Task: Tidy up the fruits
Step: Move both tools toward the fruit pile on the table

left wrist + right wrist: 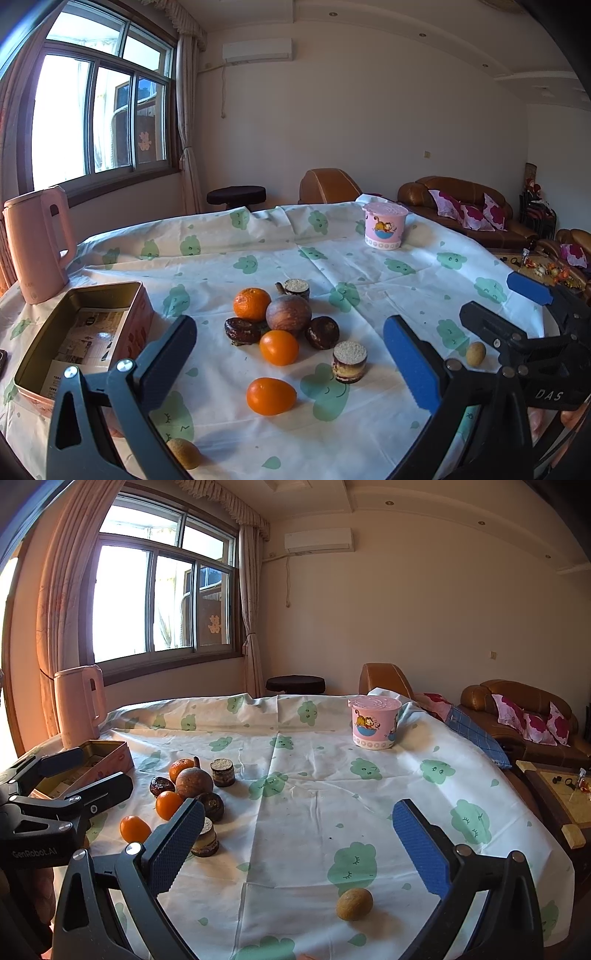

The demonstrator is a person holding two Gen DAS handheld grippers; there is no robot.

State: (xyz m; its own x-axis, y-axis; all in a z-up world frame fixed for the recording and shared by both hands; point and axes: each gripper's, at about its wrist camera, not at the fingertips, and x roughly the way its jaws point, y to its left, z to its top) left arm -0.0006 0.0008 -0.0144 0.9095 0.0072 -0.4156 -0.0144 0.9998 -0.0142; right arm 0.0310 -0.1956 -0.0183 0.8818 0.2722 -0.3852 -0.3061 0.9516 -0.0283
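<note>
A pile of fruit lies mid-table: a mandarin (252, 303), a big brown round fruit (288, 314), two dark wrinkled fruits (242, 331) (322, 332), and two smooth orange fruits (279, 347) (270, 396). Small tan fruits lie apart: one near my left gripper's base (184, 453), one under the right gripper (354, 904). An open pink tin box (79, 332) stands at the left. My left gripper (291, 363) is open above the nearest orange fruit. My right gripper (299, 843) is open over bare cloth; it also shows in the left wrist view (498, 301).
Two layered cake-like cylinders (349, 361) (297, 288) stand by the fruit. A pink kettle (37, 245) is at the far left and a pink cartoon tub (385, 225) at the far right. Sofas and a low table stand beyond the table's right edge.
</note>
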